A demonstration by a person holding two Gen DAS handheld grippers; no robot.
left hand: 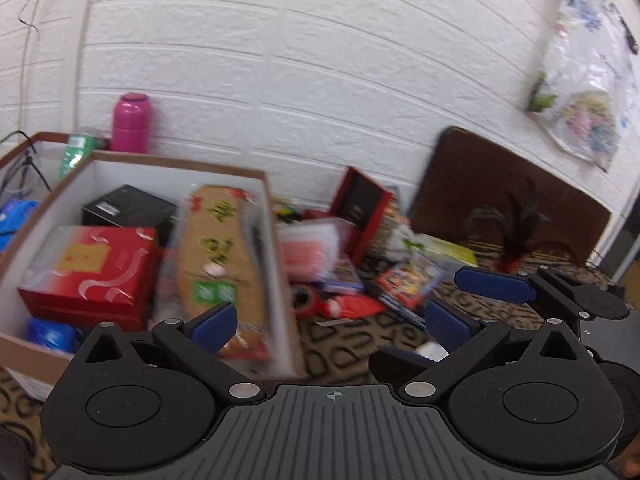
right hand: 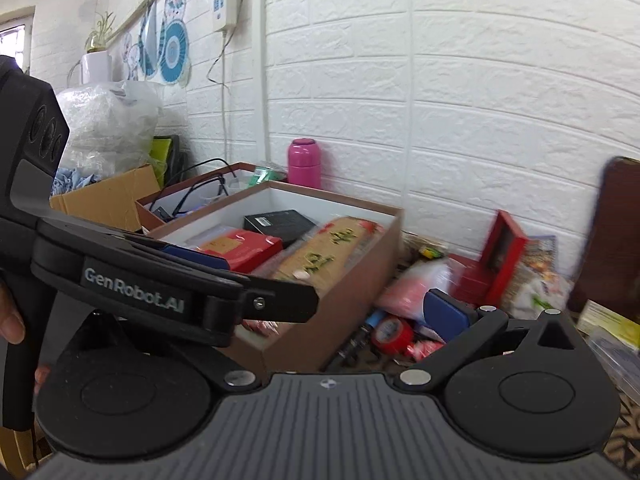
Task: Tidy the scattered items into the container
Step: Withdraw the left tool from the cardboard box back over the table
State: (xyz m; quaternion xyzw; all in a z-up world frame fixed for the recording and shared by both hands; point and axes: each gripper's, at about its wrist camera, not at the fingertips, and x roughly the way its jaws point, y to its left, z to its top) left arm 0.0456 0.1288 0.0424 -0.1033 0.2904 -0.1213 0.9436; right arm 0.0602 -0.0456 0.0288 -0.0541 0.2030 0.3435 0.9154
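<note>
Inside cardboard container (left hand: 276, 264): glossy packets (left hand: 218, 256)

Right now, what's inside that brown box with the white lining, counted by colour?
Red: 1, red gift box
Black: 1, black box
Tan: 1, long tan packet
Blue: 1, blue packet in the near corner
Total: 4 visible; anything underneath is hidden.

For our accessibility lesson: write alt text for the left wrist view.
An open brown box holds a red carton, a black carton and a tan snack packet; the left gripper hangs open before it. Loose items clutter the patterned cloth alongside.
</note>
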